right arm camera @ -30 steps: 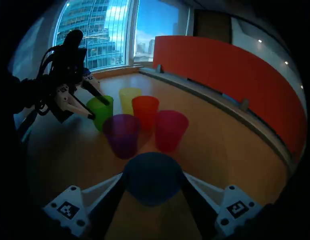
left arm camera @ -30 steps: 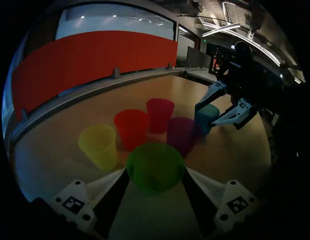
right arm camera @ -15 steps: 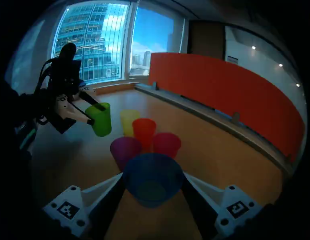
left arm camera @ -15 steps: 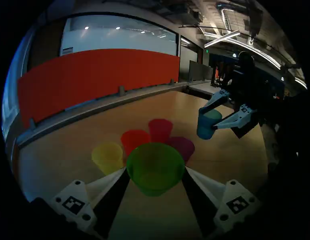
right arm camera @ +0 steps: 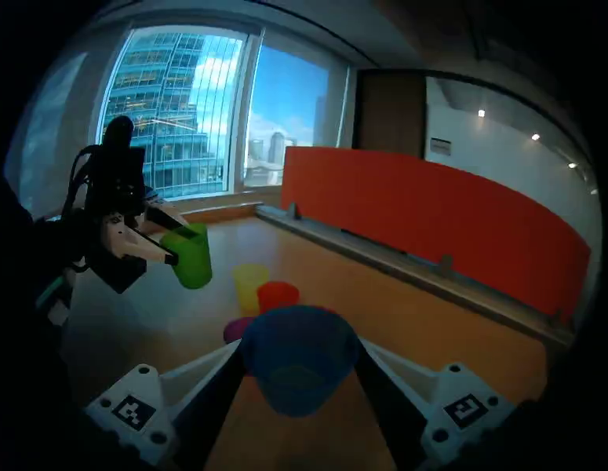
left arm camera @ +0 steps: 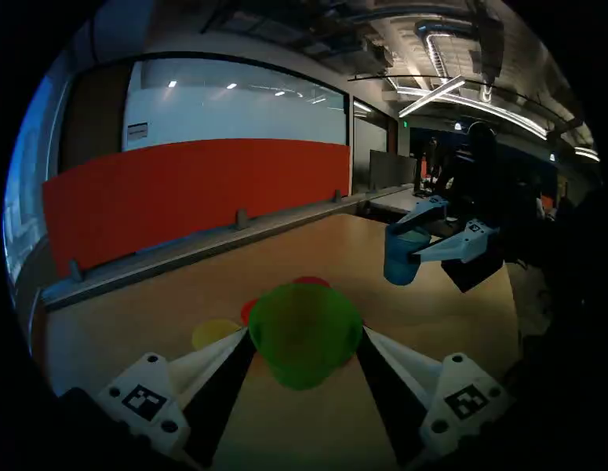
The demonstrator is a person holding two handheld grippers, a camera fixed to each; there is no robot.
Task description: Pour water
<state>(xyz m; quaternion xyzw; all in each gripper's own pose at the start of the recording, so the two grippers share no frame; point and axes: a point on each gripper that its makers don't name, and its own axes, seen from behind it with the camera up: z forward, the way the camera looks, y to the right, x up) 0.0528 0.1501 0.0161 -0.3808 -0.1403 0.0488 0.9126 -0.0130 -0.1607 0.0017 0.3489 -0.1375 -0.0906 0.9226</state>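
- Green cup (left arm camera: pixel 305 345) sits clamped between the fingers of the left gripper (left arm camera: pixel 304 334), both fingers pressing on its sides; a second ago it stood level with the other cups on the table (left arm camera: pixel 327 243), and now it rides well above that table.
- The blue cup (right arm camera: pixel 298 357) is gripped the same way by the right gripper (right arm camera: pixel 300 345), and it has risen above the table by about the same amount.
- In both gripper views the cups left standing on the table, the yellow cup (right arm camera: pixel 249 286) and the red cup (right arm camera: pixel 278 296) among them, have dropped low and now peek out from behind the held cups, which fits both hands lifting together.
- Both held cups stay upright over the table and well apart from each other.
- Judging from this, the pick-up is finished and the pour has not begun; the cups would have to come close above the table, with one tipped over the other.
- Which cup holds water cannot be told.
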